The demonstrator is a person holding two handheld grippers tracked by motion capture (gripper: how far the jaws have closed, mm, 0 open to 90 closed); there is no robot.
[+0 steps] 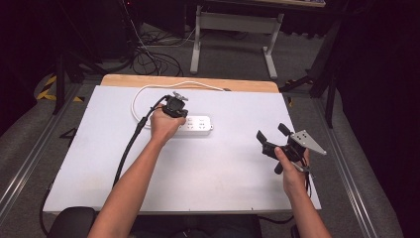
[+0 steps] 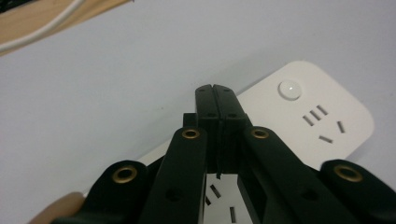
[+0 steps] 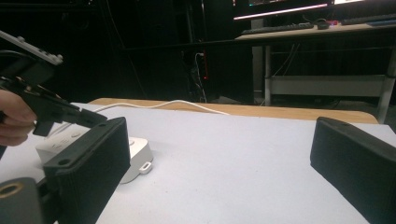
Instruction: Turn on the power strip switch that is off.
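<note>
Left tongs point(image 2: 215, 88) closed, empty, tips poised over the white rectangular plastic power strip point(image 1: 197, 124) lying mid-surface, near its round switch button point(image 2: 289, 89). Right tongs point(image 1: 271, 137) gape wide, idle, well apart. Likely next: press the button squarely.

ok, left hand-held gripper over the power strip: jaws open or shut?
Shut. In its own view the left hand-held gripper has both jaw tips pressed together, nothing between them, above the power strip.
</note>
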